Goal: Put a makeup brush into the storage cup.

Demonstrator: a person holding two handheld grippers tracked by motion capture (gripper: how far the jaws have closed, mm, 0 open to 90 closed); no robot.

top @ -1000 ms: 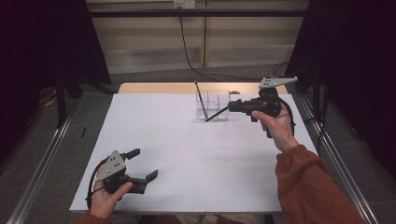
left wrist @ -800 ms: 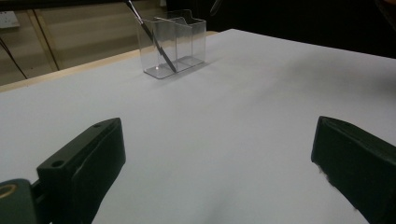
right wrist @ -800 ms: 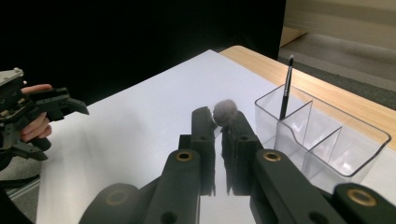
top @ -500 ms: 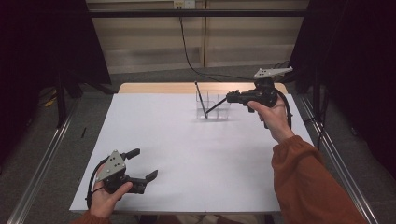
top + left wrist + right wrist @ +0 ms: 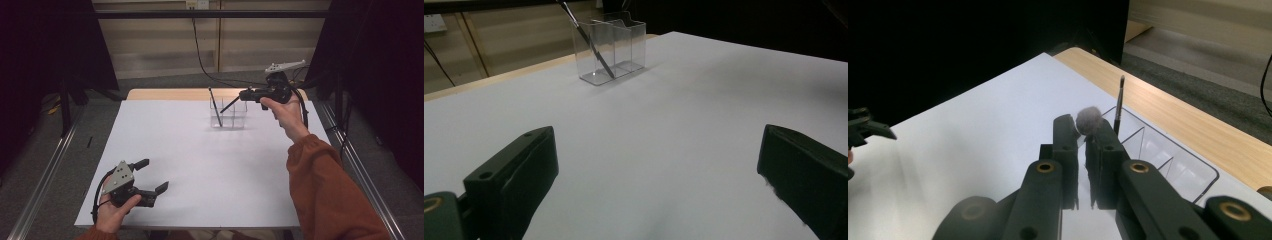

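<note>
Right tongs (image 5: 246, 94) are held above the far right part of the table (image 5: 165, 135), jaws drawn together on a makeup brush (image 5: 231, 104). In the right gripper view its fluffy grey head (image 5: 1089, 120) sits just past the jaw tips. In the high view the dark handle slants down-left from the tongs toward the clear divided organizer (image 5: 228, 114). A second thin brush (image 5: 215, 107) stands tilted in the organizer's left compartment.

Left tongs (image 5: 152, 176) rest low over the near left of the white sheet, jaws wide apart, nothing between them, well apart from the organizer (image 5: 610, 47).
</note>
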